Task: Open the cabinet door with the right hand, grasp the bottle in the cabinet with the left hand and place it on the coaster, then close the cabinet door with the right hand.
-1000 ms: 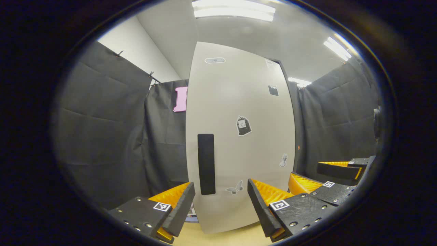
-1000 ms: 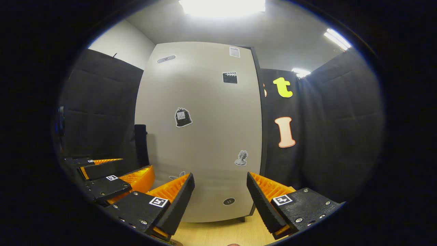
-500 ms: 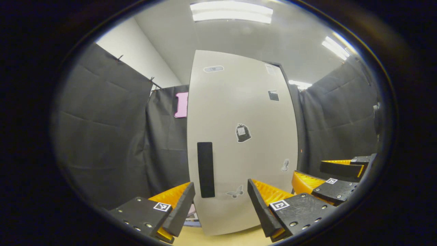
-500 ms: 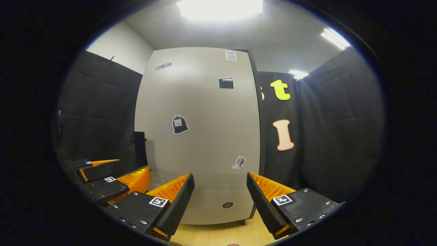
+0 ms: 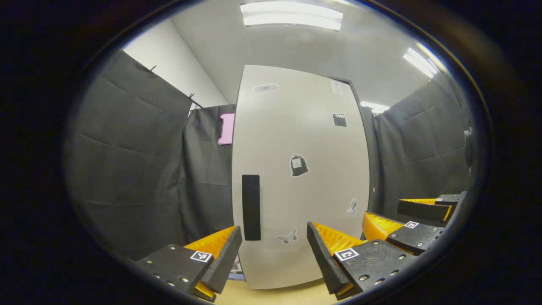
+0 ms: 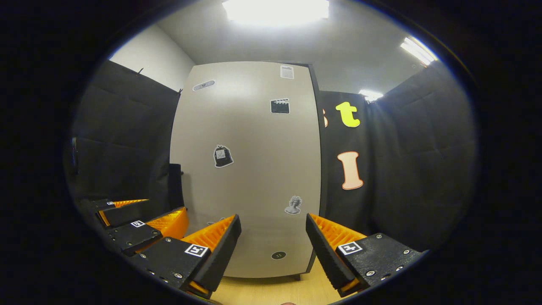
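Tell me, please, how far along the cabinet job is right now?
Nothing looks done: the cabinet door is shut, hiding any bottle. In hand: the right gripper and left gripper face the door, open and empty, off its black handle. Everything remains: opening, moving the bottle, closing.

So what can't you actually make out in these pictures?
- The bottle: inside the cabinet, hidden in both views by the shut cabinet door.
- The coaster: cannot be made out; in the left gripper view something small sits behind the left gripper's finger, too cut off to name.
- The stickers on the door: too small for detail.
- The black handle: in the right gripper view, seen edge-on in shadow.
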`<state>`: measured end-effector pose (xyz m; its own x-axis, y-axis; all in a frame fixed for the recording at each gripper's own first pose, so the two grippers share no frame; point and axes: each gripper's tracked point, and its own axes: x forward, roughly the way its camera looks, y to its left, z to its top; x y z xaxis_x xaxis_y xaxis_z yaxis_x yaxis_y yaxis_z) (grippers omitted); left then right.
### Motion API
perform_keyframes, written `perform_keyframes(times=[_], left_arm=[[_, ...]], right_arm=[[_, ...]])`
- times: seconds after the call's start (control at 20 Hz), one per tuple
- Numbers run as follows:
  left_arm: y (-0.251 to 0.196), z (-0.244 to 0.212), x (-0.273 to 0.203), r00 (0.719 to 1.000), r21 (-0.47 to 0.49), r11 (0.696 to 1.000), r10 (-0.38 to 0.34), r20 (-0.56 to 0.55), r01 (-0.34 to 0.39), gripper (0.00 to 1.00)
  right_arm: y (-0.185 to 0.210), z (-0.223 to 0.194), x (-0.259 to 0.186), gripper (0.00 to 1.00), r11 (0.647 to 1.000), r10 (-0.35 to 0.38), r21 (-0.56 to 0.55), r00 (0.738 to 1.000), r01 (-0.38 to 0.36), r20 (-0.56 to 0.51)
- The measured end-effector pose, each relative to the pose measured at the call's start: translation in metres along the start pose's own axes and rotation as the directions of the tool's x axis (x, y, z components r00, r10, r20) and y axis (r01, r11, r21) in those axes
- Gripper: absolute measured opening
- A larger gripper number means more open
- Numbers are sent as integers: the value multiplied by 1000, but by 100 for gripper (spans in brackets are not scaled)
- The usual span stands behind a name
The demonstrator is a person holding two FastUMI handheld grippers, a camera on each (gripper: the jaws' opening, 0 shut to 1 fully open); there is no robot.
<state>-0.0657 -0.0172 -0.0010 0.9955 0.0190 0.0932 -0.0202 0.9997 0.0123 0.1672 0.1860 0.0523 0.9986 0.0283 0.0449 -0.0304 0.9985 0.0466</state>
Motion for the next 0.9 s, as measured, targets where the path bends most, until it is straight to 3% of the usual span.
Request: perform_keyframes(times=[0.1,0.15,0.2,0.3,0.35,0.4,0.5,0.55,0.6,0.9], left_arm=[[1,1,-1,1000,15,1000,6,2,-6,93],[0,2,-2,1000,21,1000,8,3,-8,88],[0,1,-2,1000,20,1000,9,2,-9,93],[5,-1,-3,1000,25,999,22,-6,-22,88],[6,-3,-3,1000,20,1000,24,-9,-24,92],[7,-2,-3,1000,15,1000,27,-9,-27,89],[5,-1,-4,1000,11,1000,26,-9,-26,93],[4,-1,-4,1000,10,1000,21,-6,-21,89],[2,0,-5,1000,13,1000,18,-4,-18,92],[3,-4,-6,1000,23,999,23,-22,-22,92]], right_arm=[[1,-1,1,95,1000,5,6,1000,-5,-4],[0,-2,0,95,1000,6,4,1000,-6,-6],[1,-1,0,95,1000,10,3,1000,-10,-6],[-2,-2,-1,95,1000,4,7,1000,-4,-8],[-1,-1,-1,95,1000,3,13,1000,-3,-7],[-2,-1,-1,95,1000,2,12,1000,-2,-7],[-1,-2,-3,95,1000,3,9,1000,-3,-12],[0,-3,-2,95,1000,7,10,1000,-6,-12],[1,-3,-2,95,1000,8,11,1000,-8,-12],[0,-7,-3,95,1000,5,4,1000,-5,-24]])
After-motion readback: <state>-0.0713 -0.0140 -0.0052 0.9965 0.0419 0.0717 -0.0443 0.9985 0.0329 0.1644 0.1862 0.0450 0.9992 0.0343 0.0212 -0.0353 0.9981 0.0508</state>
